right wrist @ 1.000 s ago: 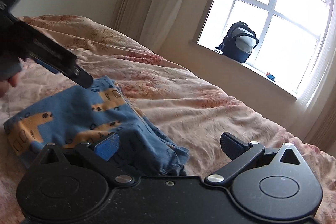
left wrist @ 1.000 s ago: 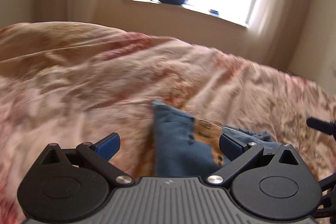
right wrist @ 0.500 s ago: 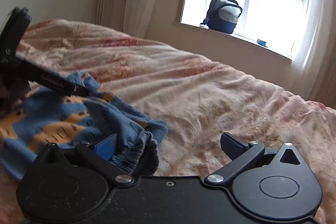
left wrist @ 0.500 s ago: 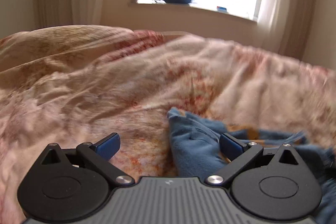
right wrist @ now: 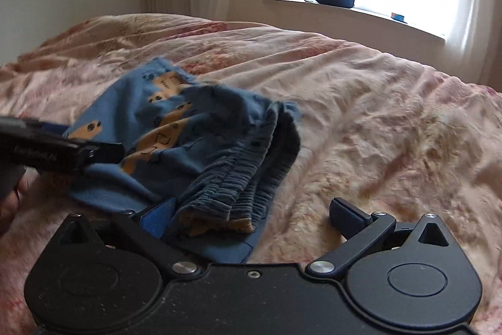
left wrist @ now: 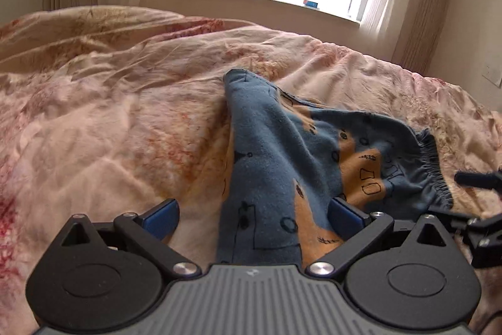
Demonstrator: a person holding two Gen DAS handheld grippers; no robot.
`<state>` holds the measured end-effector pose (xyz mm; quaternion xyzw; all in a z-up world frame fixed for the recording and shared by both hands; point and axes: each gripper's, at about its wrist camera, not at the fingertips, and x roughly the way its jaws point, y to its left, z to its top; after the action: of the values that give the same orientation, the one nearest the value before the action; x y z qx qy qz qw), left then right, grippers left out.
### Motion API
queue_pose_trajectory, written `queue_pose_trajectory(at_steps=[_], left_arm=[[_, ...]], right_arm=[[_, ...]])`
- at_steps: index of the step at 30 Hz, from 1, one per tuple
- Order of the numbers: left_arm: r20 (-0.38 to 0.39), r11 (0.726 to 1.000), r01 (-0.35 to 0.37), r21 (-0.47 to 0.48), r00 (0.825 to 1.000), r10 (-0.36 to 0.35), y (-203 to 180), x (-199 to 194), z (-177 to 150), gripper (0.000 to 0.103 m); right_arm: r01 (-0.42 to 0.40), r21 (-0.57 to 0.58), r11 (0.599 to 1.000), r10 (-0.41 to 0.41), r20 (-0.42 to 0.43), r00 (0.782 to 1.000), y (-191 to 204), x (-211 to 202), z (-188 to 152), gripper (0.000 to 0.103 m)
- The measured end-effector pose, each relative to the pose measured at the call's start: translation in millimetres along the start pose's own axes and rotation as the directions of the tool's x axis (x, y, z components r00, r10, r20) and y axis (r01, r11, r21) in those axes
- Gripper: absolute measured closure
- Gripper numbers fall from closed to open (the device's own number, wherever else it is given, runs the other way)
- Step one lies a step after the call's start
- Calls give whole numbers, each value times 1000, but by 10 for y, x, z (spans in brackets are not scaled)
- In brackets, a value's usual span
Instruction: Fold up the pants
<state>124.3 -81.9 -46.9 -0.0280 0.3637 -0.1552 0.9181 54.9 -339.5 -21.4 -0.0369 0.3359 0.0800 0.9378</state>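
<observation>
Blue fleece pants (left wrist: 276, 165) with orange print now lie bunched on the floral bedspread (left wrist: 125, 115), closer between both open tongs, left (left wrist: 252, 217) and right (right wrist: 252, 217), than a second ago; regrasping looks imminent.

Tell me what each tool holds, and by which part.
Nothing is gripped. Both the left tool and the right tool are open, with the pants lying loose between their fingers.

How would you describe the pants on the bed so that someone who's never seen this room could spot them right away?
Look at the bed's pink floral duvet below the window. The pants lie crumpled on it, just ahead of the open right gripper. They are the only blue fabric there, with orange shapes and a gathered elastic waistband.
</observation>
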Motion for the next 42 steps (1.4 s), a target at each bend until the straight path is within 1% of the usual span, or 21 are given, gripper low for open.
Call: queue_pose_trajectory(at_steps=[3,5,6,8,9,10,12,13,15,18,20,24,28,35,37,39,40,42], left_arm=[[-16,999,3,-51,1000,-4,99,-128,10,0],[-39,996,-8,-91,999,4,169,-143,-31,0],[-52,994,-10,-108,999,4,195,-138,-56,0],[-45,993,-7,-119,999,2,206,-157,-89,0],[-45,993,-14,-116,999,9,198,-163,-91,0],[-47,993,-20,-115,999,15,185,-173,-90,0],[-52,992,-21,-121,999,15,165,-187,-68,0],[-55,991,-17,-130,998,10,165,-192,-52,0],[-62,987,-7,-159,998,-3,178,-195,-25,0],[-65,982,1,-190,998,-14,191,-201,-28,0],[-65,981,-6,-194,998,-7,193,-201,-28,0],[-65,975,-10,-220,998,-5,210,-213,-10,0],[-65,974,-11,-226,998,-4,205,-210,-1,0],[-63,976,-10,-219,998,-4,182,-213,4,0],[-78,981,-31,-194,997,16,149,-214,11,0],[-125,986,-89,-137,990,72,106,-190,21,0],[-140,988,-100,-116,987,83,97,-193,22,0],[-157,991,-89,-99,985,72,100,-241,43,0]], right_arm=[[20,-29,999,-18,82,996,-8,-114,160,1],[30,-2,1000,-30,107,994,-42,-61,275,1],[43,14,999,-44,88,995,-53,18,314,0],[86,-5,996,-86,-15,996,-52,272,311,1],[85,-23,996,-87,-59,995,-62,374,272,1],[69,-1,998,-69,-54,996,-99,378,235,1],[52,68,996,-50,-27,998,-184,258,220,1],[53,85,995,-52,-9,999,-204,176,213,1],[70,82,994,-73,27,997,-211,1,170,1],[90,70,993,-93,46,995,-209,-164,88,0],[88,96,991,-94,59,994,-216,-234,46,0],[56,137,989,-65,58,996,-237,-248,37,0],[33,118,992,-38,37,999,-193,-210,43,1],[26,119,993,-28,17,999,-162,-177,-6,0],[19,117,993,-20,8,1000,-156,-169,-26,0],[8,110,994,-8,-8,1000,-131,-160,-44,1],[-15,100,995,18,-27,999,-116,-156,-56,0],[-102,35,994,103,-53,993,-80,-187,-69,1]])
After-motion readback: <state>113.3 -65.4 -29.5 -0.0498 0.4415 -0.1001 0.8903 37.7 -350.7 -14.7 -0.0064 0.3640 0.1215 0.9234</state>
